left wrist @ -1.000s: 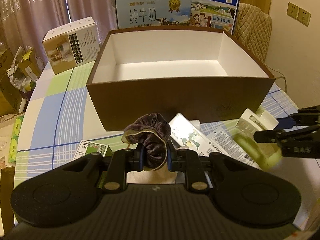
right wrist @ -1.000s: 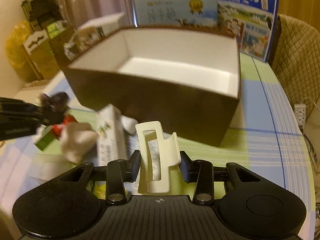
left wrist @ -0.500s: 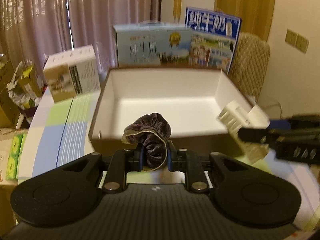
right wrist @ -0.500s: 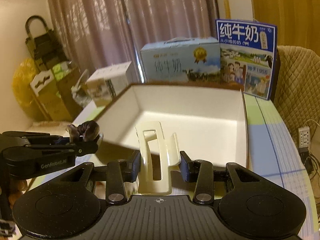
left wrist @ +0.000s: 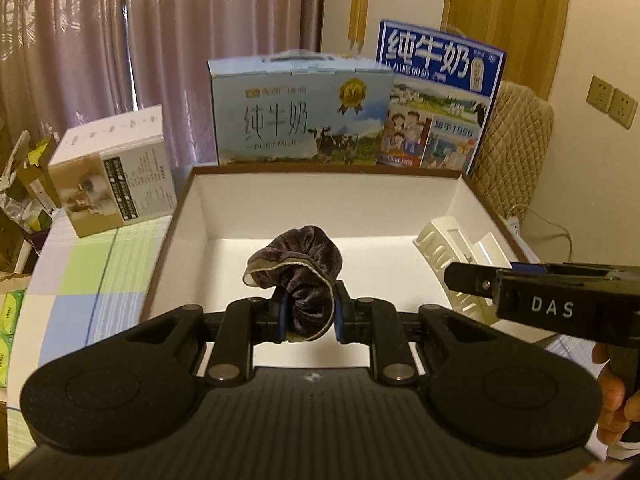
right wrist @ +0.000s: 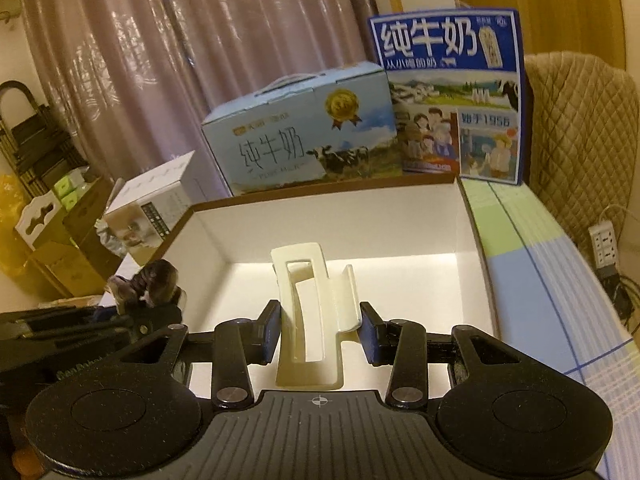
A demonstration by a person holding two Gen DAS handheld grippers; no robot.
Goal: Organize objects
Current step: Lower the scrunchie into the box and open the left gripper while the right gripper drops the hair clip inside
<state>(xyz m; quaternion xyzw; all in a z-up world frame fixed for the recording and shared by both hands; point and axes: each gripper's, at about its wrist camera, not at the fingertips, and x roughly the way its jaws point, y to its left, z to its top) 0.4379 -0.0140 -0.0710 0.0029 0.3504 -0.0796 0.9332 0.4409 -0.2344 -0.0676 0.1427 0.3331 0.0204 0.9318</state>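
A dark purple velvet scrunchie [left wrist: 298, 270] is pinched in my left gripper [left wrist: 308, 316], which hangs over the open brown box [left wrist: 192, 196] with its white inside. The cream plastic hair claw clip [right wrist: 312, 312] is clamped in my right gripper [right wrist: 318, 330], also held above the box [right wrist: 476, 232]. In the left wrist view the right gripper [left wrist: 456, 280] comes in from the right with the clip [left wrist: 456, 248] over the box's right side. The right wrist view shows the left gripper [right wrist: 158, 308] and scrunchie [right wrist: 152, 282] at the box's left edge.
Two milk cartons [left wrist: 300, 116] [left wrist: 436, 100] stand behind the box, and a white-and-tan carton [left wrist: 116, 176] stands to its left. A quilted chair [right wrist: 580, 140] is at the back right. The checked tablecloth [right wrist: 552, 280] runs along the box's right side. A hand [left wrist: 612, 396] grips the right tool.
Both grippers have risen from the table in front of the box and moved forward over its opening, each still holding its item. The loose packets on the table have dropped out of view.
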